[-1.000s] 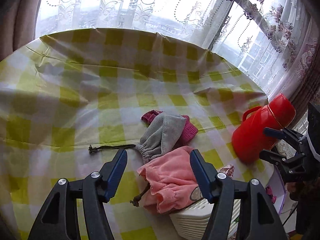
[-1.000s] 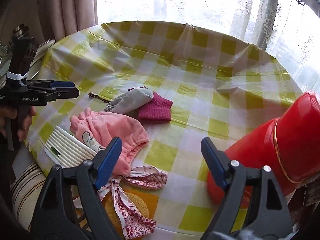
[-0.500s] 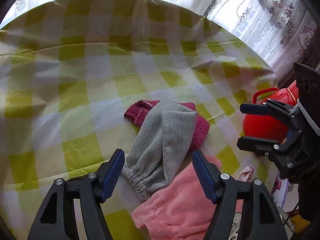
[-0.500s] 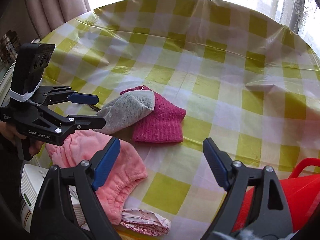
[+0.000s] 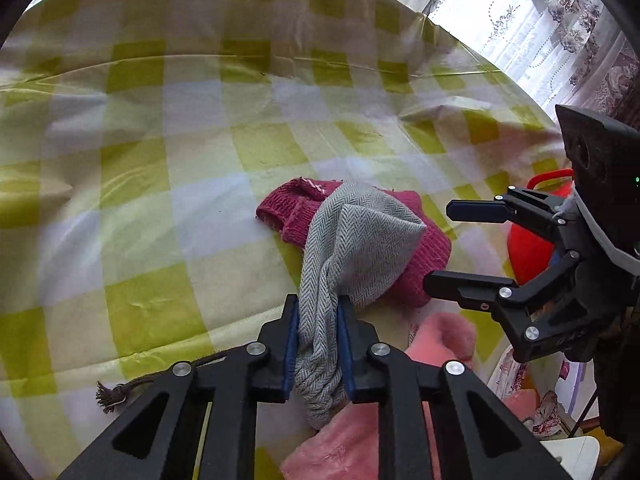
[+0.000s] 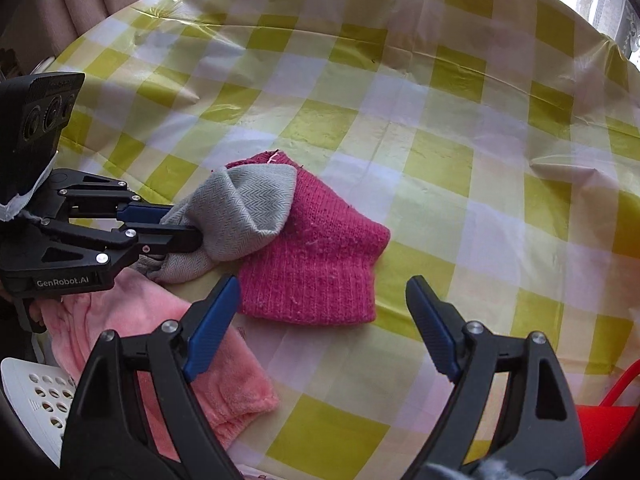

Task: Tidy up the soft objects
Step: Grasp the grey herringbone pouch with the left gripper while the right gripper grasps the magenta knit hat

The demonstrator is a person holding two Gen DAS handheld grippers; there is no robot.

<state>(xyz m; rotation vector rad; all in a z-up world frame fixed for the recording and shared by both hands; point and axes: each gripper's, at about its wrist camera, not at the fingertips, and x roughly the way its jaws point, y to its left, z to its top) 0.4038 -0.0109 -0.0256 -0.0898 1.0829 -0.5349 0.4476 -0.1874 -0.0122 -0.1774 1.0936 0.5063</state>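
Note:
My left gripper (image 5: 318, 320) is shut on the gathered end of a grey herringbone drawstring pouch (image 5: 356, 236); it shows the same in the right wrist view (image 6: 240, 208). The pouch drapes over a magenta knitted hat (image 6: 316, 256), also in the left wrist view (image 5: 416, 264), lying on the yellow-checked tablecloth (image 6: 400, 112). My right gripper (image 6: 320, 320) is open, jaws either side of the hat's near cuff, just above it. A pink fleece garment (image 6: 168, 340) lies at the near left, partly under both grippers.
A white perforated basket (image 6: 36, 396) sits under the pink garment at the table's near edge. A red thermos jug (image 5: 532, 248) stands at the right. The pouch's dark drawstring (image 5: 128, 384) trails left. A patterned cloth (image 5: 548, 412) lies near the edge. Curtains hang behind.
My left gripper has moved down onto the grey pouch and shut on its gathered end. My right gripper has come forward and lower over the magenta hat, still open.

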